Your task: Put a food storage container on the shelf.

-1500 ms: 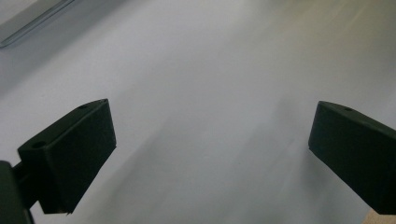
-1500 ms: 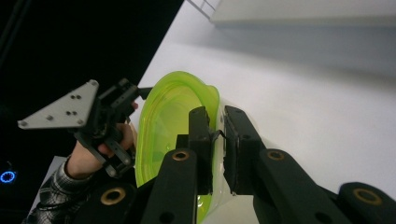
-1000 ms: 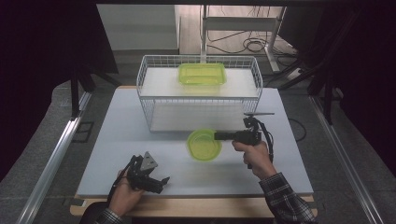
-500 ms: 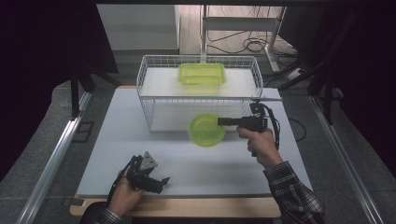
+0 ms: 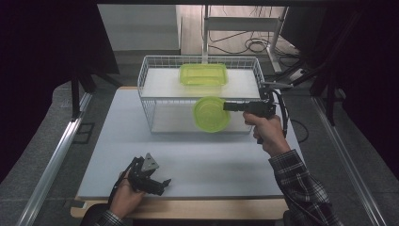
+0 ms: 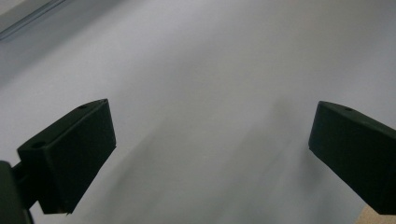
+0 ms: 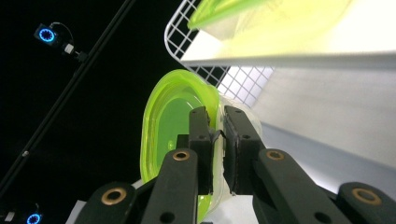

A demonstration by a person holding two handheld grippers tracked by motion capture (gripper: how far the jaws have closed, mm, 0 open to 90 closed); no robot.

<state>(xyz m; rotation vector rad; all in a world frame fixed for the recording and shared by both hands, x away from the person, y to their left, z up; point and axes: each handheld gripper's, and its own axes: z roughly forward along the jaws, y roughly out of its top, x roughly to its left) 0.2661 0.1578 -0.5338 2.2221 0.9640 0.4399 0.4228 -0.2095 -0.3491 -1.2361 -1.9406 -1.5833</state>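
A pale grey table (image 5: 197, 165) fills the middle of the high view, with a wooden edge (image 5: 188, 208) showing along its 6 o'clock side. Grey carpet (image 5: 42, 155) lies around it at 9 and 3 o'clock. A metal rail (image 5: 59, 155) runs aslant over the floor from 7 toward 10 o'clock, and another (image 5: 353, 155) from 3 toward 5 o'clock. Dark curtains (image 5: 42, 61) hang at 10 and 2 o'clock. At 12 o'clock the floor is lit warm, with black cables (image 5: 249, 45) coiled on it beside a white frame leg (image 5: 205, 35). Against the dark, in the right gripper view, blue ring lights (image 7: 46, 35) glow at 10 and 7 o'clock.
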